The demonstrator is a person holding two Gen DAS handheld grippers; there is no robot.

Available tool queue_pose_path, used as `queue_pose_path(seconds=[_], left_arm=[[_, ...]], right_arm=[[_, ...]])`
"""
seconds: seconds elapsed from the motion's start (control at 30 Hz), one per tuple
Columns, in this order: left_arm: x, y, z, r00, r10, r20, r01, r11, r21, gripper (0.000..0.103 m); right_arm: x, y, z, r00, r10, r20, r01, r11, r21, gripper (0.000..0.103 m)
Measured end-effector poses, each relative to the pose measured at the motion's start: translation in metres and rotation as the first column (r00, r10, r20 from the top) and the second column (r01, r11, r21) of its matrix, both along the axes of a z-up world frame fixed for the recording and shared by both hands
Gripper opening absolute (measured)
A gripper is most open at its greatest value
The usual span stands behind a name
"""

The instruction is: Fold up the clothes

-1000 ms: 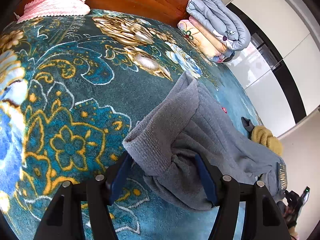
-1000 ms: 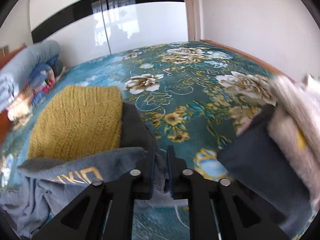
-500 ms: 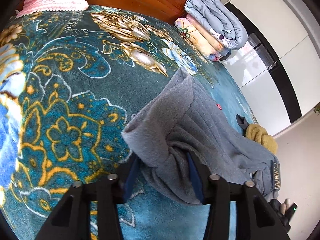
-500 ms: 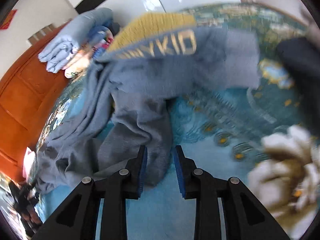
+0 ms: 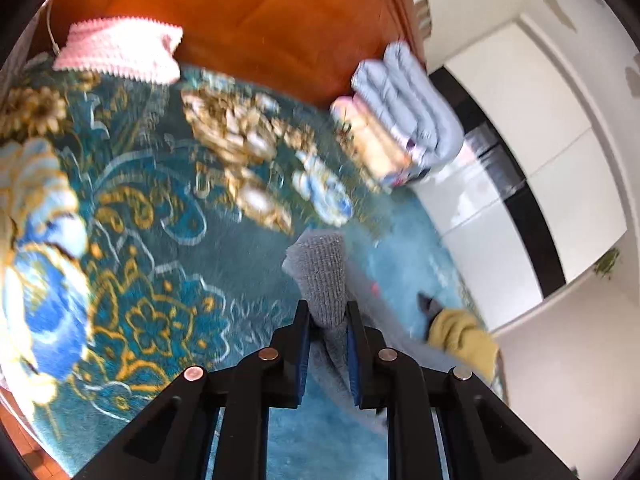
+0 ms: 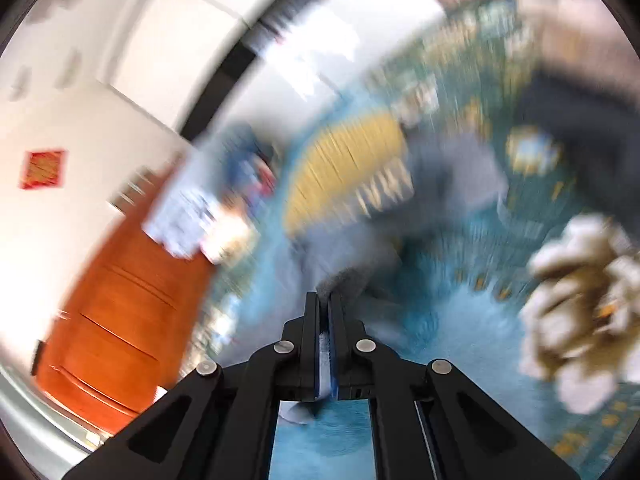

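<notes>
The left gripper (image 5: 327, 318) pinches the grey garment's (image 5: 322, 276) ribbed cuff. The right gripper (image 6: 324, 306) is clamped tight on grey cloth (image 6: 346, 280) over the bedspread (image 5: 168, 256)

The right wrist view is smeared by motion blur: the yellow knit (image 6: 344, 168), the lettering (image 6: 384, 192) on the grey garment (image 6: 352, 248) and the floral bedspread (image 6: 460, 320) show as streaks. In the left view, the grey garment (image 5: 326, 280) drops out of sight behind the left gripper (image 5: 327, 320), and the bedspread (image 5: 160, 240) pattern is softly blurred
</notes>
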State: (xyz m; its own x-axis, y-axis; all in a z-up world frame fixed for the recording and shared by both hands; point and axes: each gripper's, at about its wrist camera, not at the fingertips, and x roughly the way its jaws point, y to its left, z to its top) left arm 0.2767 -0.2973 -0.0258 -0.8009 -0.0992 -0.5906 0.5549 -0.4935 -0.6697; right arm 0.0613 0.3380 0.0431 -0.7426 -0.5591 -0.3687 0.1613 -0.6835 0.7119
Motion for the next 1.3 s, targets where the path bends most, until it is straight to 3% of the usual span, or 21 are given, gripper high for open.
queue_pose_path(seconds=[0.07,0.13,0.17,0.33,0.43,0.47,0.57,0.67,0.7,0.77,0.87,0.93,1.0,1.07,1.17,1.23,1.3], left_arm=[[0.006,-0.005,0.009,0.999,0.031,-0.023,-0.031,0.999,0.01,0.017],[0.012,-0.011,0.018,0.997,0.063,-0.046,-0.062,0.998,0.022,0.017],[0.016,-0.014,0.022,0.995,0.079,-0.057,-0.077,0.997,0.027,0.017],[0.003,-0.012,-0.015,0.989,0.112,0.095,-0.117,0.992,0.043,0.017],[0.006,-0.011,-0.037,0.981,0.131,0.146,-0.143,0.987,0.071,0.017],[0.006,-0.009,-0.04,0.979,0.134,0.156,-0.146,0.987,0.065,0.017],[0.009,-0.004,-0.046,0.975,0.141,0.169,-0.151,0.987,0.048,0.017],[0.01,0.0,-0.043,0.977,0.142,0.161,-0.147,0.989,0.022,0.017],[0.011,0.001,-0.043,0.978,0.142,0.156,-0.147,0.989,0.015,0.017],[0.012,0.002,-0.042,0.978,0.142,0.154,-0.146,0.989,0.01,0.018],[0.012,0.002,-0.044,0.978,0.141,0.152,-0.146,0.989,0.019,0.018],[0.013,0.002,-0.044,0.979,0.141,0.15,-0.146,0.989,0.024,0.018],[0.012,0.001,-0.045,0.979,0.138,0.147,-0.144,0.989,0.028,0.018],[0.012,0.0,-0.046,0.98,0.137,0.142,-0.143,0.989,0.034,0.018],[0.012,0.0,-0.047,0.981,0.136,0.136,-0.143,0.989,0.045,0.018],[0.013,0.0,-0.047,0.982,0.136,0.13,-0.143,0.988,0.05,0.018],[0.012,0.0,-0.044,0.985,0.128,0.116,-0.134,0.99,0.045,0.018]], right_arm=[[0.026,0.016,0.028,0.994,-0.059,-0.095,0.062,0.998,0.029,0.003],[0.035,0.026,0.042,0.987,-0.086,-0.137,0.097,0.992,0.077,0.003],[0.031,0.025,0.039,0.988,-0.091,-0.124,0.103,0.99,0.097,0.003],[-0.01,0.012,-0.026,0.991,-0.118,0.065,0.106,0.98,0.168,0.003],[-0.037,0.007,-0.076,0.967,-0.099,0.236,0.051,0.978,0.203,0.003],[-0.04,0.007,-0.085,0.96,-0.109,0.256,0.054,0.975,0.216,0.004],[-0.039,0.013,-0.081,0.969,-0.115,0.219,0.06,0.968,0.242,0.007],[-0.022,0.028,-0.063,0.981,-0.122,0.15,0.089,0.972,0.216,0.028],[-0.016,0.035,-0.061,0.976,-0.146,0.163,0.109,0.97,0.219,0.034],[-0.005,0.052,-0.059,0.958,-0.198,0.207,0.15,0.962,0.23,0.035],[0.009,0.072,-0.082,0.904,-0.267,0.334,0.2,0.954,0.222,0.035],[0.012,0.084,-0.106,0.86,-0.276,0.429,0.227,0.96,0.163,0.035],[0.01,0.092,-0.124,0.843,-0.248,0.478,0.253,0.966,0.054,0.036],[0.006,0.096,-0.138,0.84,-0.22,0.496,0.271,0.962,-0.033,0.036],[0.001,0.093,-0.148,0.847,-0.216,0.486,0.281,0.957,-0.066,0.035],[-0.002,0.091,-0.148,0.855,-0.218,0.47,0.278,0.959,-0.061,0.005],[-0.001,0.088,-0.146,0.861,-0.221,0.457,0.274,0.96,-0.051,0.005]])
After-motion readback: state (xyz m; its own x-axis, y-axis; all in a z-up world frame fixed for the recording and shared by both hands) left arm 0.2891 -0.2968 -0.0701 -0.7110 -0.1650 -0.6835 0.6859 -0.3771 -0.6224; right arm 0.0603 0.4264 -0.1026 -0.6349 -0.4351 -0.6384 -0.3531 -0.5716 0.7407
